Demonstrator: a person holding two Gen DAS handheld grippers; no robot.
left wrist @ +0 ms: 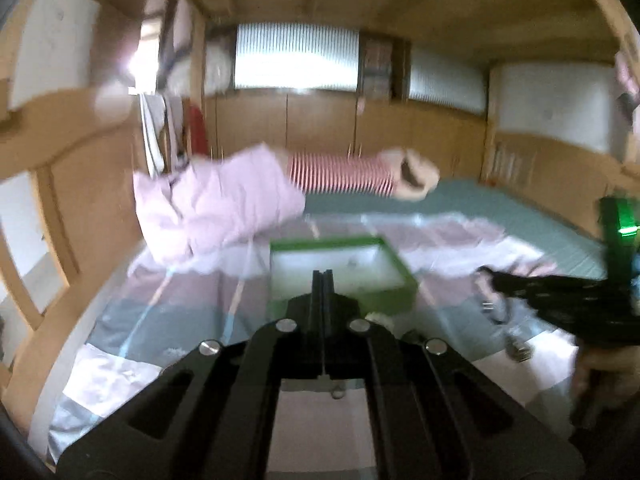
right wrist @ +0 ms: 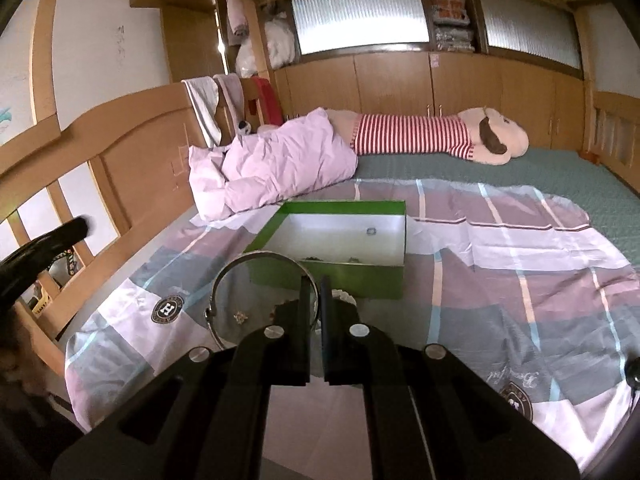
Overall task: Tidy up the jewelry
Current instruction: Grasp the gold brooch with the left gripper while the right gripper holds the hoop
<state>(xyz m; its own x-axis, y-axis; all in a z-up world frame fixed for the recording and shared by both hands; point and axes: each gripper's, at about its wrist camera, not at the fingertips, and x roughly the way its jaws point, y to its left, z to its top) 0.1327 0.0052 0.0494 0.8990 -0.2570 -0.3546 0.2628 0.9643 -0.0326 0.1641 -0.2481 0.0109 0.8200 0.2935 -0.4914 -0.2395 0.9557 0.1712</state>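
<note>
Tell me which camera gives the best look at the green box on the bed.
The right wrist view. There the green box is sharp, with its white inside and a few small items on the floor visible. In the left wrist view the same box is motion-blurred and partly hidden behind the shut left gripper.

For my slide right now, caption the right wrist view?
Right gripper shut on a glass disc before the open green box on a checked bedsheet.
</note>
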